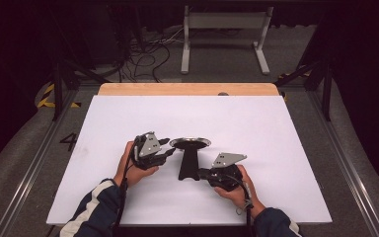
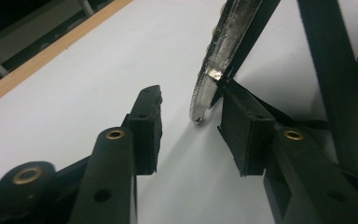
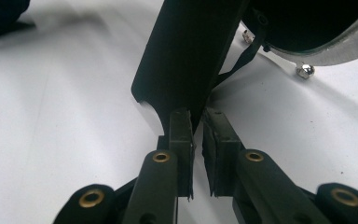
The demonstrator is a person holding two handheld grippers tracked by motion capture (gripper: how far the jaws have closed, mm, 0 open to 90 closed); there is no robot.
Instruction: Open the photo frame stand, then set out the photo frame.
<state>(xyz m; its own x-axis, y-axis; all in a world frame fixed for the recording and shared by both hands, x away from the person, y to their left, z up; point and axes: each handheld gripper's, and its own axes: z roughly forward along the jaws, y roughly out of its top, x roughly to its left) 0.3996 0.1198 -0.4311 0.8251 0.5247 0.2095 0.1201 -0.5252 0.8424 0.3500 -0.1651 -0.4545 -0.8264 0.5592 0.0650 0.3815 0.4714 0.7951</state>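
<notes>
Two grippers flank a small black frying pan (image 1: 189, 148) at the middle of the white tabletop (image 1: 256, 123). The right gripper (image 1: 208, 173), at about five o'clock from the pan's bowl, has its fingers (image 3: 181, 140) pinched on the handle's end. The left gripper (image 1: 168, 150), at nine o'clock, has its fingers (image 2: 147, 121) spread wide around the metal rim, not yet gripping. Risk: that end-of-handle pinch looks thin, so the pan could twist or slip if lifted.
</notes>
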